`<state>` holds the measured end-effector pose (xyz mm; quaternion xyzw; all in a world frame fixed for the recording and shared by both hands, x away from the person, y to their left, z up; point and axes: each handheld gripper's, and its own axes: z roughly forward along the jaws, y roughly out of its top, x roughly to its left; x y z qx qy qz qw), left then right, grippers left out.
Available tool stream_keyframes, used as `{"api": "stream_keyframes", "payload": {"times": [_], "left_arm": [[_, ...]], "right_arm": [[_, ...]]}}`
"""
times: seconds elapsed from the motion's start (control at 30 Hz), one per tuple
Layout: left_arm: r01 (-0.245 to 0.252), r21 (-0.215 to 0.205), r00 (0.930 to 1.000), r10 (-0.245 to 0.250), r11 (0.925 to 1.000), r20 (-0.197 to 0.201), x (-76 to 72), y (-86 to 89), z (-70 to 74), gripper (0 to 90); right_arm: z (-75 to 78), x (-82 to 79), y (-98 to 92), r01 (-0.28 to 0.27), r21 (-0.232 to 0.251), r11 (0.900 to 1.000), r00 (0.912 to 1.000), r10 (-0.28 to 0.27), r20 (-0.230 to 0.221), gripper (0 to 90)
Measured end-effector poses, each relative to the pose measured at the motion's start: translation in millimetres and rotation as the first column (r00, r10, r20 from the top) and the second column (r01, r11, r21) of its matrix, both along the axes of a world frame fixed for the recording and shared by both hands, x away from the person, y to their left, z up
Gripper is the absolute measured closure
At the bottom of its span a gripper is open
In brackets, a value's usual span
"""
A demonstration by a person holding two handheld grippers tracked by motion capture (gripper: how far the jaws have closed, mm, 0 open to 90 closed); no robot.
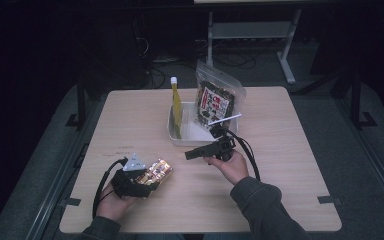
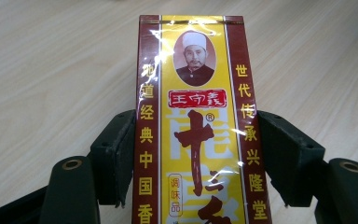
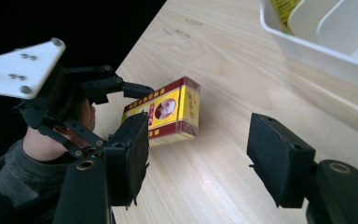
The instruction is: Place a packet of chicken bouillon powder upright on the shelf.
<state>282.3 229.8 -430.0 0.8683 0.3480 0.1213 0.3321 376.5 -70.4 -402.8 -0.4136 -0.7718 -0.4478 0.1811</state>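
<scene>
A yellow and dark red box [image 2: 196, 130] printed with Chinese characters and a portrait lies flat on the wooden table [image 1: 280, 165] near its front left. My left gripper [image 1: 149, 181] is shut on it, one black pad pressed against each long side. In the right gripper view the same box [image 3: 168, 112] lies with the left gripper [image 3: 137, 100] and a hand behind it. My right gripper [image 1: 190, 154] hovers at mid-table, pointing left toward the box, jaws open [image 3: 198, 149] with only bare table between them.
A white tray [image 1: 180, 140] stands at the table's middle back; its rim [image 3: 317, 51] is at the upper right of the right gripper view. A tall yellow bottle with a white cap [image 1: 176, 107] and a clear snack bag [image 1: 215, 100] stand in it. The surroundings are dark.
</scene>
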Motion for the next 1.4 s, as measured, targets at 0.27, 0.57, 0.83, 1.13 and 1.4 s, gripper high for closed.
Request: {"api": "stream_keyframes", "payload": {"times": [0.27,0.57,0.83,1.13,1.4], "left_arm": [[0.034,-0.011,0.9992,-0.034,0.9994,0.021,-3.7,-9.0,8.3,32.3],[0.075,-0.01,0.9962,-0.075,0.9971,0.045,-8.8,-21.3,15.1,32.3],[0.094,-0.018,0.9941,-0.093,0.9954,0.056,-11.6,-28.3,16.9,32.3],[0.115,-0.041,0.9917,-0.113,0.9925,0.063,-13.8,-32.4,21.7,32.3],[0.116,-0.055,0.9905,-0.112,0.9917,0.08,-15.2,-34.4,24.2,32.4]], "right_arm": [[-3.3,-0.2,5.5,-0.022,-0.006,1.0,0.9997,0.022,-0.012,37.7],[-11.7,0.6,10.9,-0.061,-0.015,0.998,0.9969,0.06,-0.05,39.1],[-15.6,2.1,13.9,-0.072,0.003,0.997,0.9942,0.072,-0.08,40.8],[-18.8,1.7,21.2,-0.106,0.016,0.994,0.9896,0.107,-0.096,43.6],[-18.0,3.0,25.3,-0.139,0.08,0.987,0.981,0.148,-0.126,49.8]]}}
